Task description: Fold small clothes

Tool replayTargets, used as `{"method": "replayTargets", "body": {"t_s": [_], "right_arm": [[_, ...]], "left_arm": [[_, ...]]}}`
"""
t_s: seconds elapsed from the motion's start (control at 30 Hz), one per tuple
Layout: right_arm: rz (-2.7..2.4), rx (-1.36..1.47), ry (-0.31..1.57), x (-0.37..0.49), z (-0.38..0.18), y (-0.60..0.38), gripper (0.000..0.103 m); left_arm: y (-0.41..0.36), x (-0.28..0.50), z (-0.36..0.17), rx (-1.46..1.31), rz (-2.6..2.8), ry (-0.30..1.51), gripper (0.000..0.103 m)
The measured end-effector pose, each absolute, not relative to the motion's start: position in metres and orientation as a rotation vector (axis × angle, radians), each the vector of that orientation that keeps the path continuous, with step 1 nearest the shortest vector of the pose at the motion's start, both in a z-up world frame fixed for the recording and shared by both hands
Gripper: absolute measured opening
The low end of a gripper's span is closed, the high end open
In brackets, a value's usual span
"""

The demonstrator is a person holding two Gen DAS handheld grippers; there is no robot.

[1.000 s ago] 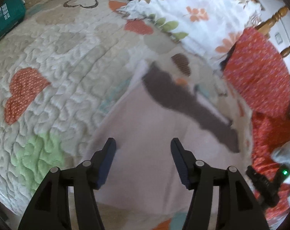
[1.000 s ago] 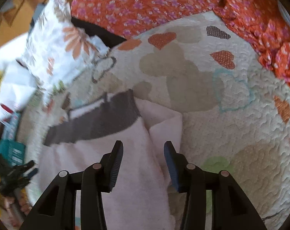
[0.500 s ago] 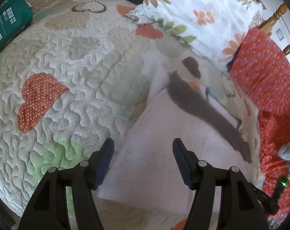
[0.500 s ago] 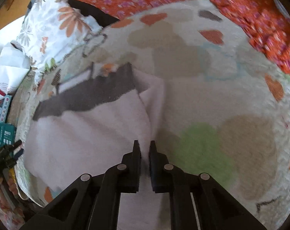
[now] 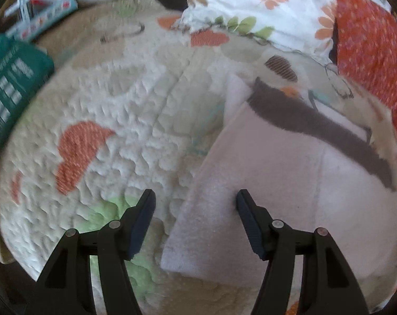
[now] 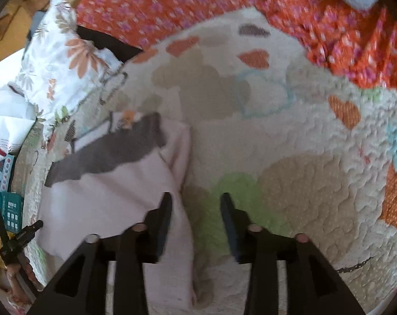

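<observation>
While the pale pink garment (image 5: 272, 183) lies flat on the heart-patterned quilt (image 5: 135, 120) of the bed, the left claw (image 5: 195, 204) hangs above its near left edge with its fingers spread wide and nothing between them. Its right finger is over the pink cloth and its left finger over the bare quilt, beside a green patch. A dark grey band (image 5: 319, 126) runs across the garment's far end, and a narrow pink flap sticks out past the band's left tip.

In the right wrist view the right claw (image 6: 195, 210) is likewise parted and grips nothing. Its left finger sits over the garment's (image 6: 114, 191) right edge, where the cloth makes a raised crease running toward the camera; its right finger is over the quilt's (image 6: 290, 136) green heart. The grey band (image 6: 106, 155) shows at the far end here too.

A white pillow with orange flowers (image 5: 264, 2) lies beyond the garment, with red floral fabric (image 6: 172, 2) next to it. A teal package (image 5: 11, 84) rests at the quilt's left edge. Both views are somewhat blurred.
</observation>
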State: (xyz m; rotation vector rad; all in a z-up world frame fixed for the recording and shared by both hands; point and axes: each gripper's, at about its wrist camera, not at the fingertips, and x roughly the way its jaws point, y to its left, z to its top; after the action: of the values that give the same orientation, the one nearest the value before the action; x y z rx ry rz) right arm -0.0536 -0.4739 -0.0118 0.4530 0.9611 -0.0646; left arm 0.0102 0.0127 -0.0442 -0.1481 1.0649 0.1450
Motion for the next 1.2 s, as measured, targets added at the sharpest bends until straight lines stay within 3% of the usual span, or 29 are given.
{"method": "replayTargets", "body": {"t_s": [0.4,0.7,0.87,1.2], "right_arm": [[0.022,0.259,0.922,-0.033,0.007,-0.386,0.054],[0.11,0.057,0.946,-0.031,-0.009,-0.305,0.062],[0.162,-0.059,0.969,-0.036,-0.027,-0.269,0.063],[0.377,-0.225,0.917,-0.038,-0.019,-0.139,0.068]], "left_arm": [[-0.005,-0.02,-0.017,-0.012,0.181,0.96,0.063],[0.011,-0.028,-0.013,-0.097,0.165,0.965,0.064],[0.029,-0.027,-0.008,-0.145,0.183,0.956,0.07],[0.093,-0.022,0.003,-0.355,0.265,0.944,0.071]]}}
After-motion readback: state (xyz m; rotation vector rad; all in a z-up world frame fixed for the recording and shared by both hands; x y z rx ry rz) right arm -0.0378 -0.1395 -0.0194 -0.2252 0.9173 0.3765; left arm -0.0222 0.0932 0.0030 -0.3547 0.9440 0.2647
